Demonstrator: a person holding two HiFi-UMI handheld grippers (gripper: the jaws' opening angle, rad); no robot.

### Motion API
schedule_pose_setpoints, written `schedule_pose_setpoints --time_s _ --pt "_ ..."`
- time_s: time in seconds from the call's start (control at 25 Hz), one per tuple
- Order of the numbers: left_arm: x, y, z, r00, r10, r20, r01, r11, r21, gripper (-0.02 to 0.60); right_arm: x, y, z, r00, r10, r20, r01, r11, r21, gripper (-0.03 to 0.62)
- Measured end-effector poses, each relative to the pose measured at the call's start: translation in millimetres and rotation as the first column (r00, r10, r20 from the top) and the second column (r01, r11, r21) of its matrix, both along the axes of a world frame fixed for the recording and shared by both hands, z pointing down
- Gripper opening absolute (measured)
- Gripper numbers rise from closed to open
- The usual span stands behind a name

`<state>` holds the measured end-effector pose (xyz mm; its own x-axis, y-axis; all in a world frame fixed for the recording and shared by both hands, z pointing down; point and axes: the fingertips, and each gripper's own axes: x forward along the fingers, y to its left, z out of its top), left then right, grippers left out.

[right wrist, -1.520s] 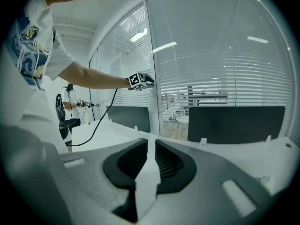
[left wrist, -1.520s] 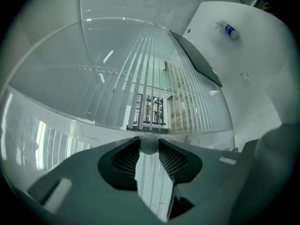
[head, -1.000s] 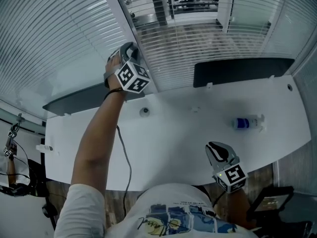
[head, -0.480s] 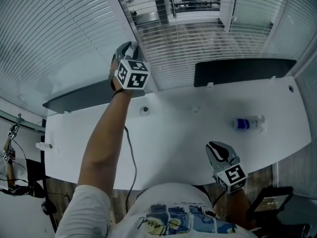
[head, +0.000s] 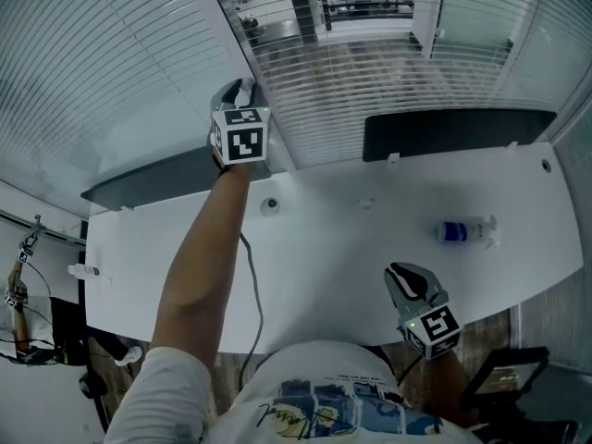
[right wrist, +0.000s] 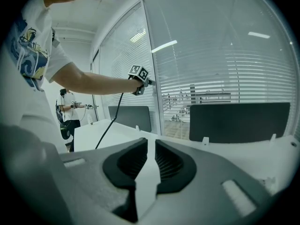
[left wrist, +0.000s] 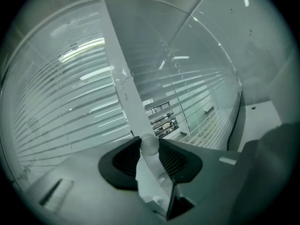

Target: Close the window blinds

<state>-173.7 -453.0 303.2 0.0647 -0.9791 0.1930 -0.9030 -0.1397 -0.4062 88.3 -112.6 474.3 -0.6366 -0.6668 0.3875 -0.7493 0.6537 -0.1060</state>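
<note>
My left gripper [head: 237, 91] is up at the window post, jaws partly open and clamped on the thin wand [left wrist: 151, 172] that hangs beside the blinds [head: 111, 72]. I grip it low, where a twist of my wrist should carry up the rod and tilt the slats. The building outside shows between the slats by the post, so I judge they are not fully closed yet. My right gripper [head: 404, 280] hovers low over the near edge of the bench [head: 351, 248], out of the way, its jaws a narrow slit apart with nothing in them.
</note>
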Motion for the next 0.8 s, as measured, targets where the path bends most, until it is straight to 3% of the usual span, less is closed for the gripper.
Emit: schedule_pose_setpoints --time_s 0.2,0.44,0.64,0.8 --pt "-5.3 1.2 -0.3 0.991 -0.013 -0.132 0.013 1.000 -0.002 0.118 0.3 -1.7 3.0 1.000 -0.007 0.001 0.007 1.000 0.003 0.037" --pt "-4.6 -2.8 -2.5 0.955 -0.019 -0.296 0.016 1.000 -0.014 0.118 1.6 -9.0 -1.7 1.000 -0.009 0.004 0.009 1.000 0.001 0.037" --pt "-2.2 -3.1 -0.6 0.952 -0.016 -0.306 0.014 1.000 -0.008 0.118 4.9 -10.0 2.8 1.000 -0.003 0.011 0.003 1.000 0.004 0.037" --pt "-3.3 -0.1 1.3 0.976 0.000 -0.219 0.003 1.000 0.012 0.124 4.6 -5.8 2.9 1.000 -0.003 -0.001 0.003 1.000 0.006 0.037"
